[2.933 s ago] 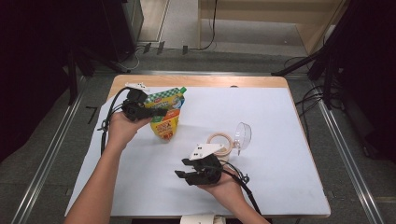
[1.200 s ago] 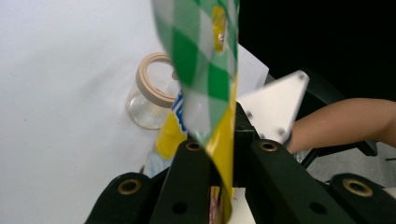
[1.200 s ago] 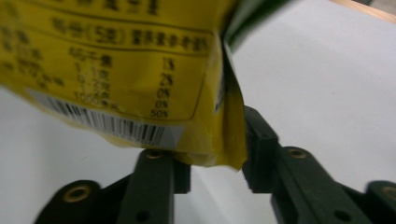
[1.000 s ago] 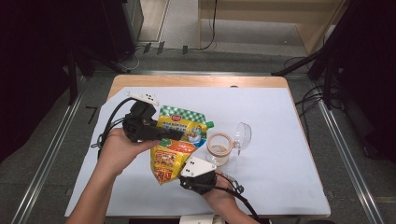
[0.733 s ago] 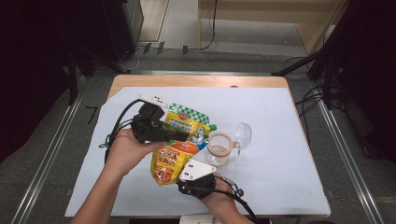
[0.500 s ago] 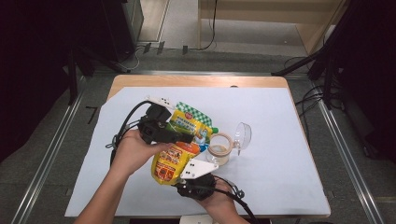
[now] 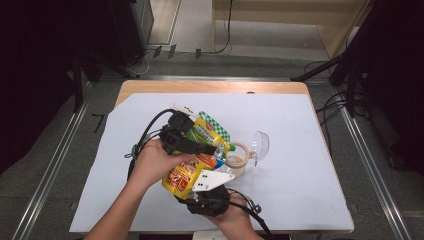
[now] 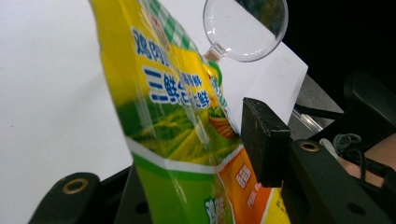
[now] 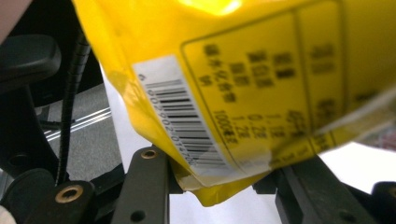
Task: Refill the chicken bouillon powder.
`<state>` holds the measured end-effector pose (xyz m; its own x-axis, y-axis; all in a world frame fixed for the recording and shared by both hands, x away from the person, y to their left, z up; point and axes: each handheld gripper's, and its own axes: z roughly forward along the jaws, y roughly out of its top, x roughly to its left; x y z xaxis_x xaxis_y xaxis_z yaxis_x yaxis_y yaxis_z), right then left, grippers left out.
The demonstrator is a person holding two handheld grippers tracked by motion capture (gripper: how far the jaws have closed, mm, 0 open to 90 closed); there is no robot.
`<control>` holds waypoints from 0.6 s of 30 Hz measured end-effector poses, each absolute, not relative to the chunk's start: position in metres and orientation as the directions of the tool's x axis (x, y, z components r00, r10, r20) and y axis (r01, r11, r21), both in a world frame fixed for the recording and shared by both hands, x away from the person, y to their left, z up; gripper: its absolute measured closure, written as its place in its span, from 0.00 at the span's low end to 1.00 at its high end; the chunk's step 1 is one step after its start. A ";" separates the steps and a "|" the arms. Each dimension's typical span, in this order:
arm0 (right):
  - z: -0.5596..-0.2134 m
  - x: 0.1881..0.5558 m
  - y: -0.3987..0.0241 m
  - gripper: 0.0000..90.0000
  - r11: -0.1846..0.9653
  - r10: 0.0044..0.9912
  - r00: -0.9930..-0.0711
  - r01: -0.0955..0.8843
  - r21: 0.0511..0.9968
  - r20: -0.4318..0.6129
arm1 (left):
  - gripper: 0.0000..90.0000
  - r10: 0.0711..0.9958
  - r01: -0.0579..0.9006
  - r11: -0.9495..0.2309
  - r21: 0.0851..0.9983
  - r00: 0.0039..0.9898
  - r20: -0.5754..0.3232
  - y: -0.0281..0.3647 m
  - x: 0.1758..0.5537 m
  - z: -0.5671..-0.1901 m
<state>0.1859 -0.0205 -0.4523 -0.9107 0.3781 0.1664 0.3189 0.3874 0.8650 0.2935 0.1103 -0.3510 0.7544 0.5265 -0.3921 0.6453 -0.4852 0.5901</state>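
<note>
1. The left forearm reaches from 7 o'clock toward the table's centre; the right hand (image 7: 235,215) sits at 6 o'clock.
2. The yellow pouch (image 7: 192,172) bears blue Chinese characters "三鲜" and a barcode.
3. The left gripper (image 7: 212,148) has just been opening, the pouch between its jaws, one pad clear. The right gripper (image 7: 200,192) pinches the pouch's bottom edge, at 9 o'clock of the jar (image 7: 236,159).
</note>
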 end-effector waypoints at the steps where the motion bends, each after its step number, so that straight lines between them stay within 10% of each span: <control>1: -0.452 0.185 -0.019 0.72 0.389 0.374 -0.913 0.317 0.865 0.166 | 0.69 0.529 0.650 -0.491 0.580 0.751 -0.395 0.108 0.295 -0.353; 18: -0.450 0.197 -0.024 0.70 0.354 0.373 -0.893 0.388 0.851 0.252 | 0.63 0.551 0.697 -0.519 0.495 0.716 -0.429 0.085 0.318 -0.359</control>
